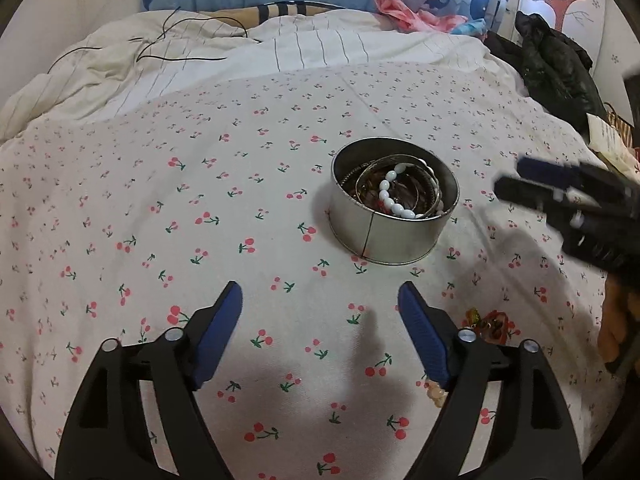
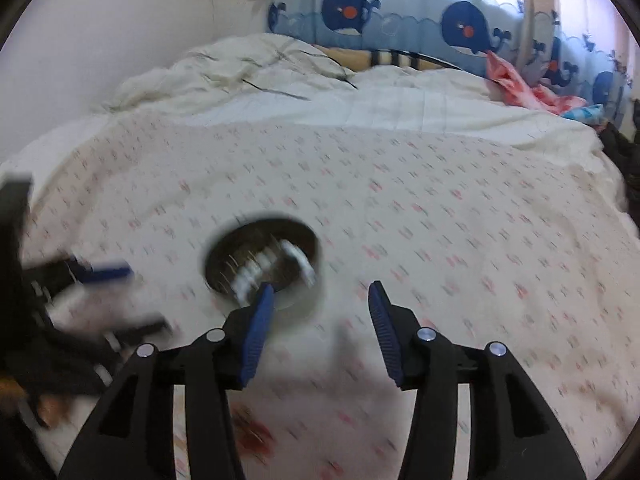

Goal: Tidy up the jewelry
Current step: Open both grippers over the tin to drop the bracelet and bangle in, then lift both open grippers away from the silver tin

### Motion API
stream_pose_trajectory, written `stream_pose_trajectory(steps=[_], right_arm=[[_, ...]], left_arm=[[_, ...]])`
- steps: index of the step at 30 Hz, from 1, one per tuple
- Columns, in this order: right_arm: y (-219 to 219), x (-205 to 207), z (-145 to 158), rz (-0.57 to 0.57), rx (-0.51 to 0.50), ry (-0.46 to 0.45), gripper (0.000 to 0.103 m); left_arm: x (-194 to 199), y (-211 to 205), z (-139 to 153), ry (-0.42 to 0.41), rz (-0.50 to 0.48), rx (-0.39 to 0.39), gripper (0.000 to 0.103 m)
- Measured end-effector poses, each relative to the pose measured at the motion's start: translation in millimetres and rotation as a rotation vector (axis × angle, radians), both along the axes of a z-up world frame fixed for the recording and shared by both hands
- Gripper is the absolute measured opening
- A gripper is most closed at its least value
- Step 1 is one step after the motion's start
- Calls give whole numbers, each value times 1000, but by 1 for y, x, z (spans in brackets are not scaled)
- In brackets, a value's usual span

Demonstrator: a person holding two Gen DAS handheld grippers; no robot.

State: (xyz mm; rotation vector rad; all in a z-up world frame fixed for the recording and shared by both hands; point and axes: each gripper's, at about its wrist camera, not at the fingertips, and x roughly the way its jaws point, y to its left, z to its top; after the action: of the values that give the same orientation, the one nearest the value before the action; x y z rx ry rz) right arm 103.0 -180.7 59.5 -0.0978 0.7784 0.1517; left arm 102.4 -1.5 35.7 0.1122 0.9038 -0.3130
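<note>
Left wrist view looks down on a bed [image 1: 200,184] covered by a cherry-print sheet, with a round metal tin [image 1: 394,204] standing right of the frame's centre. Inside the tin lie a white bead bracelet [image 1: 394,196] and several metal bangles [image 1: 424,176], so much of the jewelry appears already gathered. The left gripper [image 1: 320,310] sits at the bottom of the frame with its blue fingers [image 1: 218,336] spread wide and nothing between them. Just beside its right finger, low on the sheet, lie an amber-and-red beaded piece [image 1: 490,326] and a pale bead strand [image 1: 437,391], partly hidden behind the finger; these seem to be what is left to put away. At the right edge of this frame the right gripper [image 1: 560,208] is a blurred dark shape beside the tin.

Right wrist view is smeared by motion. Its own fingers [image 2: 256,332] stand partly apart and empty, the left one overlapping the tin's near rim in the picture. A reddish blur, low and left of centre, is likely the amber-and-red piece. My judgement: the task is well along, with those loose pieces still to lift into the tin.
</note>
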Motion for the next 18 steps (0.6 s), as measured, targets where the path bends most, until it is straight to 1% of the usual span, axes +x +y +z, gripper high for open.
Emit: stream_pose_trajectory(steps=[2, 5, 7, 9, 12, 14, 16, 18], right_arm=[[-2, 8, -1, -12, 5, 18, 49], [3, 16, 8, -5, 23, 2, 49], [6, 12, 8, 25, 30, 19, 50], [8, 0, 4, 60, 7, 41, 51], [2, -23, -11, 71, -11, 77, 52], [-1, -30, -18, 50, -24, 87, 52], [-1, -24, -10, 24, -9, 47, 52], [1, -15, 2, 13, 6, 4, 55]], left_arm=[[0, 0, -1, 13, -2, -14, 80], [-3, 0, -1, 17, -12, -13, 80], [-3, -1, -2, 40, -42, -17, 80], [-5, -3, -2, 44, -57, -15, 80], [-10, -11, -2, 43, -93, 30, 80], [-13, -15, -2, 35, -102, 68, 80], [-16, -17, -3, 21, -100, 104, 80], [-15, -17, -5, 29, -101, 107, 80]])
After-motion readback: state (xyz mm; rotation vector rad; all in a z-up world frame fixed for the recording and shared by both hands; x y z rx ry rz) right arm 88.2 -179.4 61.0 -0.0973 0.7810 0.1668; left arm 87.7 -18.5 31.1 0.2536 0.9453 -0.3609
